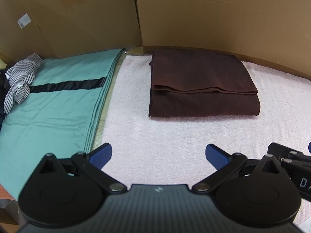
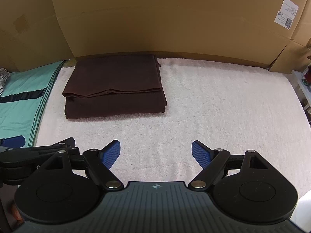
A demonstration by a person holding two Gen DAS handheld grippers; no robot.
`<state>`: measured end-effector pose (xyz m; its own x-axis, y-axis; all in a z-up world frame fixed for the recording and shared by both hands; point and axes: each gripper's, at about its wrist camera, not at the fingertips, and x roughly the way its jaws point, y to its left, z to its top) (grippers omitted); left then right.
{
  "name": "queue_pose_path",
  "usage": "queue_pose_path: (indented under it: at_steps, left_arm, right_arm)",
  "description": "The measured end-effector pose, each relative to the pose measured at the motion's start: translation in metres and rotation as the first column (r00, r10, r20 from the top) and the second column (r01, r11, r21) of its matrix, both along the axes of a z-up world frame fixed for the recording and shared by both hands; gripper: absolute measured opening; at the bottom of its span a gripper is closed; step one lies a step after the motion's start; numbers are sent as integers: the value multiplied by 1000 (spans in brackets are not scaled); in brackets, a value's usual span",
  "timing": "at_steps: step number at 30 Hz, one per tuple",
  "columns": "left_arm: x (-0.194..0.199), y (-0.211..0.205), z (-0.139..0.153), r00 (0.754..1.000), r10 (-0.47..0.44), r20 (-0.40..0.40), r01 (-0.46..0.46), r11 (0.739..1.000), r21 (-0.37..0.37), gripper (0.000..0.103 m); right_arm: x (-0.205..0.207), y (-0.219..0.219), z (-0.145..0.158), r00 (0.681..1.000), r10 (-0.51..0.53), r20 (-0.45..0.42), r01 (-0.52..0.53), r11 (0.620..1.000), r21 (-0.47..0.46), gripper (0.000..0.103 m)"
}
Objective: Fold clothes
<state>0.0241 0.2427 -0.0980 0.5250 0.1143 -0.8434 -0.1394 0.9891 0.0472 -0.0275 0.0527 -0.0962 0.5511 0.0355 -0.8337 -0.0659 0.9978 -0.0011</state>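
Folded brown garment (image 1: 202, 85), squared in layers, lies on the white towel (image 1: 175, 136) near the cardboard wall (image 1: 213, 19); to its left are a teal cloth (image 1: 58, 97) with a dark stripe and a crumpled striped shirt (image 1: 21, 77). Left gripper (image 1: 158, 155) and right gripper (image 2: 155, 152) hover side by side above the towel, jaws wide and empty, blue pads (image 2: 111, 154) showing. White printed labels (image 2: 285, 14) with QR-type codes on the cardboard are too small to read; partial lettering "DA" shows on the right gripper's body at the left view's edge.
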Motion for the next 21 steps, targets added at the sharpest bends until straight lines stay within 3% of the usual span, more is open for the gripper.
queue_pose_path:
  at_steps: [21]
  left_arm:
    - [0,5,4,997,-28,65,28,1000,8,102]
  right_arm:
    - [-2,4,1,999,-33,32,32,999,42,83]
